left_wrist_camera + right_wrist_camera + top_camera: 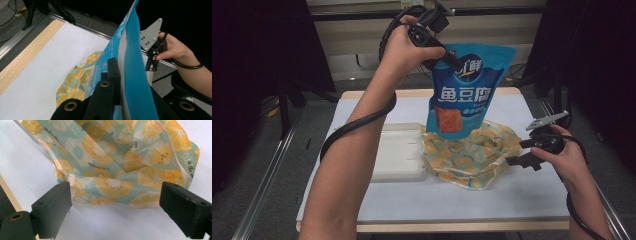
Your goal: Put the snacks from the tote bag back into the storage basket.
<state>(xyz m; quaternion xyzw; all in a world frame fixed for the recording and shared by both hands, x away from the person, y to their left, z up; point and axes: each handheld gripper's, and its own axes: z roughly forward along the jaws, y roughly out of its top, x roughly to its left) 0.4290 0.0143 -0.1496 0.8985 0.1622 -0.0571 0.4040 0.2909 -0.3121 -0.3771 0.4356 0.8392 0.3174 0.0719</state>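
**Inspection: blue pouch held above the fruit-print bag**

Your right gripper (518, 153) lay nearest you, at the right edge of the fruit-print bag (472, 155), low over the table (522, 200). Its jaws stood spread wide with nothing between them, the bag's mouth just ahead of them. The bag was thin film, crumpled and limp, and in my judgement would collapse unless an edge was held up; the hem facing your right gripper was the sensible place to take it.

Left of the bag, touching or nearly touching it, sat a pale lidded tray (399, 152). It crowded that side and left little room for a sideways approach.

Above the bag's far edge hung the blue pouch (467, 90), upright, its bottom corner just over the print. Your left gripper (457, 62) was pinching it flat by the upper seam, jaws pressed together on the film. The pouch looked glossy, so likely slippery, flexible rather than stiff, and moderately weighted by its contents. The sealed top band was the firmest hold.

Beyond the table stood dark stands and cabling, well apart from the bag.
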